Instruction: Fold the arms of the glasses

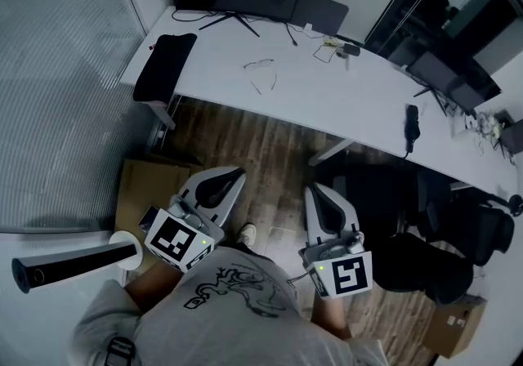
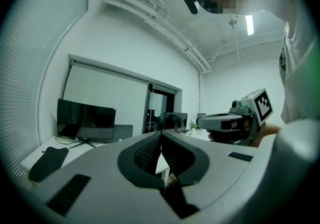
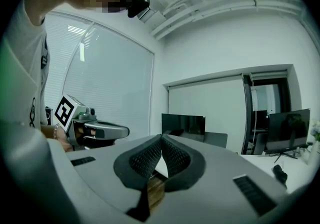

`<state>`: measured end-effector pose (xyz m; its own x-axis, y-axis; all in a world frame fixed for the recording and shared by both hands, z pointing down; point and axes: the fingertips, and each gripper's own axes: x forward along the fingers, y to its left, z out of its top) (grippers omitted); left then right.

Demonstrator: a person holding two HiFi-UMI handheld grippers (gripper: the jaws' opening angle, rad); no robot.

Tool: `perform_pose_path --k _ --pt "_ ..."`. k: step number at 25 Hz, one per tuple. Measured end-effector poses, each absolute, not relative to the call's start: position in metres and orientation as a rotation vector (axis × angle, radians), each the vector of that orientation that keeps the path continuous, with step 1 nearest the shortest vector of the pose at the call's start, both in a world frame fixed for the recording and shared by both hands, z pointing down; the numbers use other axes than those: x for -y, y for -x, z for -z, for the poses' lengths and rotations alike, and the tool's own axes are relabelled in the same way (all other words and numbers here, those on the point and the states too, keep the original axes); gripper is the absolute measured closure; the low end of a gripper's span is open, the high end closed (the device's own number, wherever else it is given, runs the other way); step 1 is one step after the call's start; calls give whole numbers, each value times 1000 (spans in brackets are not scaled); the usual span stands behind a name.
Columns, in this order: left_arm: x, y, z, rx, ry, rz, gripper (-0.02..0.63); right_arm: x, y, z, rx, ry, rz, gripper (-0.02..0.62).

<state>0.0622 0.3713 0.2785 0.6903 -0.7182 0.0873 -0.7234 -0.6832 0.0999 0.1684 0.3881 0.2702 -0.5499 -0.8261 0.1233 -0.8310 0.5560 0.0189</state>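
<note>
Resting on the desk (image 1: 327, 95) (head view alone): glasses (image 1: 261, 73).

Cool, even indoor light. In the head view the white desk (image 1: 327, 95) is brightest, the floor (image 1: 270, 152) dimmer. A ceiling lamp (image 2: 249, 24) glares at 1 o'clock in the left gripper view. Both gripper views bulge, rims black; left gripper (image 2: 161, 135) and right gripper (image 3: 161, 136) blur near the lens.

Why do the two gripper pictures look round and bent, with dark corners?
Left gripper view and right gripper view: wide-angle lenses bow the wall and leave black corners; the near fingers look soft. Head view: the blinds curve too.
</note>
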Motion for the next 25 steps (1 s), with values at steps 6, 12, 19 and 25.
perform_pose_path --k 6,12,19,25 --pt "-349 -83 -284 1187 -2757 -88 584 -365 -189 -278 2673 -1422 -95 585" --pt "-316 -84 -292 1203 -2736 -101 584 -333 -193 -284 2671 -1417 -108 586" --pt "-268 -80 -296 1211 -2736 -81 584 -286 -188 -287 2666 -1404 -91 586" --pt "-219 -64 -296 1219 -2730 -57 584 -237 -171 -287 2659 -1382 -81 586"
